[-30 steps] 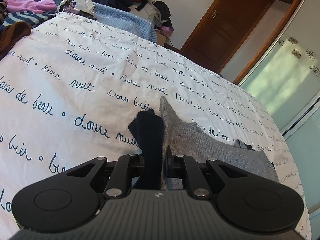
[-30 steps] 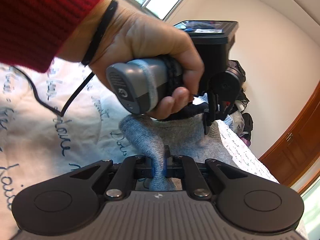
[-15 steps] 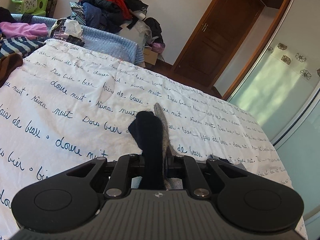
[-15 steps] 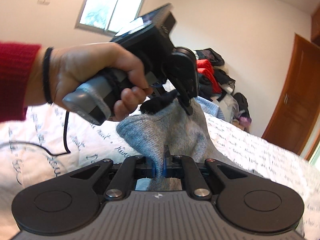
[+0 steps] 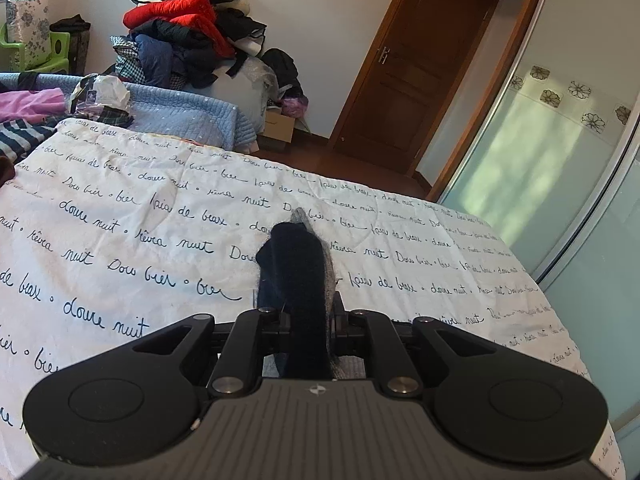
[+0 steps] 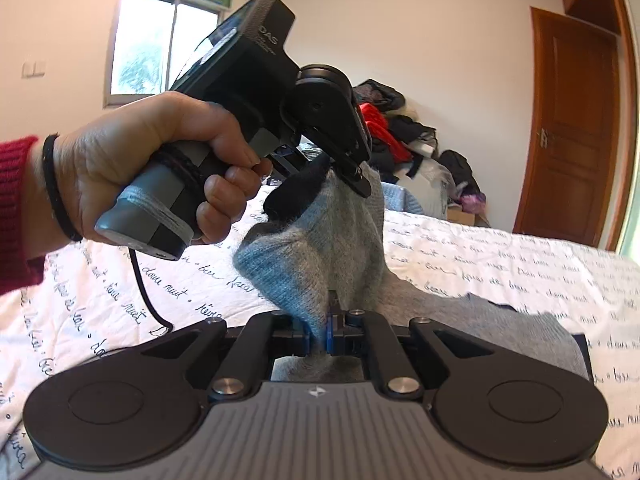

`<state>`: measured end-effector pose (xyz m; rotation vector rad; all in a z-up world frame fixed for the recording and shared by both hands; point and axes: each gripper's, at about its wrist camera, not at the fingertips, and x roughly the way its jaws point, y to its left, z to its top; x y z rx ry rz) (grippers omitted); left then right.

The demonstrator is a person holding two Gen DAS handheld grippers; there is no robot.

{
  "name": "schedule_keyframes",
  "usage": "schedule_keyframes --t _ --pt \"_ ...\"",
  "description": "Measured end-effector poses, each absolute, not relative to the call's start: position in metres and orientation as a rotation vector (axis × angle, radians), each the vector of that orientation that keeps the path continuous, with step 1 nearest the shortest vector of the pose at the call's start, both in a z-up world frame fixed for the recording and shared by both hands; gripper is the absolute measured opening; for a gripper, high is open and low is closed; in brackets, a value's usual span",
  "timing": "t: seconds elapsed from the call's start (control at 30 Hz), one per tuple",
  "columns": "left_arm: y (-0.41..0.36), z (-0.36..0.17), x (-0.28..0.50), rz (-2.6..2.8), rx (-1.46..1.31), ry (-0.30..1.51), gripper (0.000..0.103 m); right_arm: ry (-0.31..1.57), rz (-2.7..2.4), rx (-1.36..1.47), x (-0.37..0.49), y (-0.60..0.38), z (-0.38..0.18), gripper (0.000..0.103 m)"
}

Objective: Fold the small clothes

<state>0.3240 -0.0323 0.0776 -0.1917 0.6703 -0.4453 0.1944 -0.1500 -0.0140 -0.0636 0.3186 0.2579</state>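
1. The left tool [image 5: 298,316] is clenched on the black-tipped end of the soft grey knitted sock [image 6: 320,248], lifting it near the centre of the frame.
2. The right tool [image 6: 320,332] grips the sock's lower grey fold, so the fabric hangs between both, probably to double it over.
3. The rest trails on the white script-printed bedspread [image 5: 120,208].
4. A heaped pile of clothes [image 5: 188,40] sits upper left, well apart; nothing blocks the fold.

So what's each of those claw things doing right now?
Left gripper: shut on the grey sock's black end.
Right gripper: shut on the same grey sock, lower down.
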Motion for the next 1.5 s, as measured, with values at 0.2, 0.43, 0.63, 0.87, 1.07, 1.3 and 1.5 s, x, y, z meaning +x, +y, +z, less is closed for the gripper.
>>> schedule_keyframes --t 0.2,0.43,0.63,0.87,1.07,1.3,1.5 --pt "-0.063 0.080 0.318 -0.454 -0.144 0.668 0.014 0.325 0.229 -0.013 0.192 -0.158 -0.015 0.007" --pt "-0.095 0.078 0.311 -0.465 -0.094 0.665 0.014 0.344 0.193 0.041 0.184 -0.175 -0.017 0.007" --pt "-0.114 0.076 0.309 -0.473 -0.074 0.664 0.014 0.351 0.168 0.065 0.178 -0.186 -0.017 0.007" --pt "-0.129 0.074 0.307 -0.473 -0.067 0.668 0.014 0.356 0.153 0.091 0.169 -0.198 -0.016 0.007" --pt "-0.149 0.072 0.304 -0.499 -0.054 0.670 0.014 0.356 0.127 0.133 0.164 -0.213 -0.016 0.007" --pt "-0.183 0.058 0.304 -0.532 -0.028 0.697 0.014 0.375 0.090 0.191 0.157 -0.232 -0.020 0.007" --pt "-0.210 0.041 0.307 -0.551 -0.022 0.730 0.014 0.402 0.058 0.280 0.154 -0.252 -0.027 0.007"
